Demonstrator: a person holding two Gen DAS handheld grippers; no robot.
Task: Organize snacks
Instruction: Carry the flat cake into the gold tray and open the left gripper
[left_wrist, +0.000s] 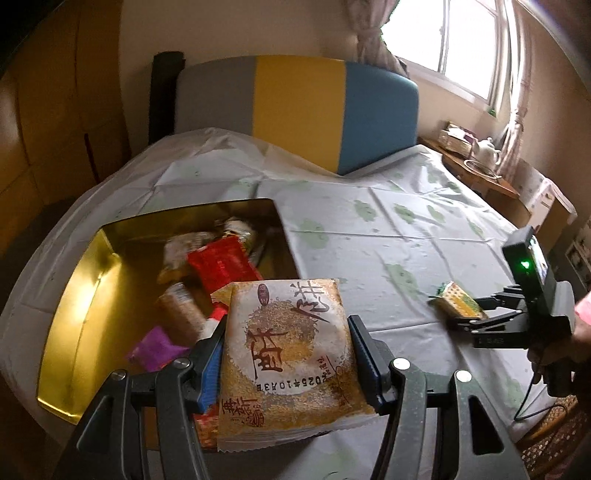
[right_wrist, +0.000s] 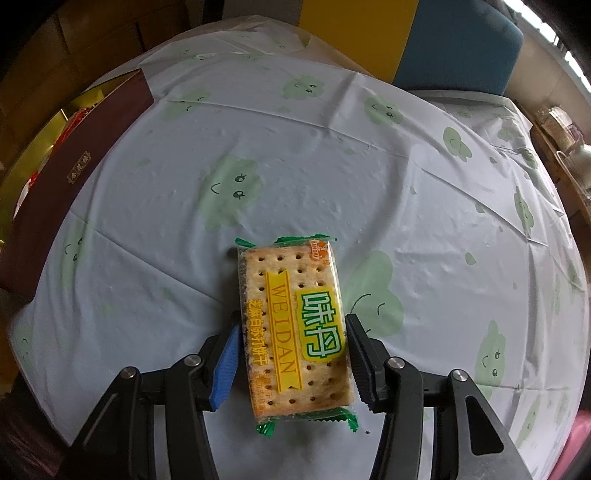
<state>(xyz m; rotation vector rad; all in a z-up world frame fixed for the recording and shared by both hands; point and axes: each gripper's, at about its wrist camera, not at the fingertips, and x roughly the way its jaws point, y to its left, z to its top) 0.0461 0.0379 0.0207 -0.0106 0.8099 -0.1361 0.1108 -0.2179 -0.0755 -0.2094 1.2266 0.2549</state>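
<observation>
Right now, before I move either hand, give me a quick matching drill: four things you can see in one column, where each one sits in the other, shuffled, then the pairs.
Things
1. sesame cake packet
2. cracker packet
3. red packet
4. teapot

Places
A. inside the gold tin
B. on the side table by the window
C. clamped in the left gripper, near the tin's edge
D. on the tablecloth, between the right gripper's fingers

Pairs: 1-C, 2-D, 3-A, 4-B
</observation>
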